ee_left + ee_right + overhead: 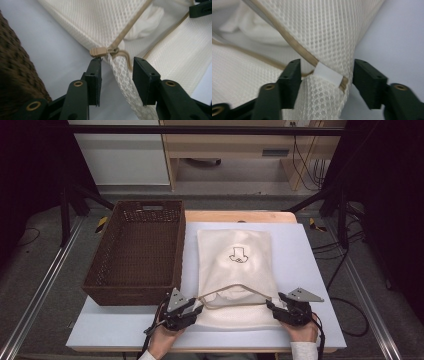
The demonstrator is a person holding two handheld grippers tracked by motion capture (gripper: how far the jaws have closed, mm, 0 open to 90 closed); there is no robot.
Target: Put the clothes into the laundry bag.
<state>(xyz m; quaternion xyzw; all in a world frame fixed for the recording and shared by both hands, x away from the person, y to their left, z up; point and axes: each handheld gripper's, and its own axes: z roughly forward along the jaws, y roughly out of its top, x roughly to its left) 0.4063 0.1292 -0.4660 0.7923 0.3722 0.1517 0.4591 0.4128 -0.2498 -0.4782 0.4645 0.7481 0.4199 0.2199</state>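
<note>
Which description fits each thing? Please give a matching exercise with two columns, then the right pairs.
Things:
1. basket
2. mesh bag
3. zipper pull
4. left gripper

Descriptions:
A. tan, at the bag's corner
B. dark brown, on the table's left side
C. cream, lying flat, mouth open toward the person
D. jaws apart, with a bag corner between them

Pairs: 1-B, 2-C, 3-A, 4-D

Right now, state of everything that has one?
Mesh bag: flat on the table, mouth open at the near end, white cloth inside.
Zipper pull: at the bag's left corner, zip undone.
Basket: upright, empty.
Left gripper: open, bag corner between the jaws, not pinched.
Right gripper: open, bag corner with a white tab between the jaws.
</note>
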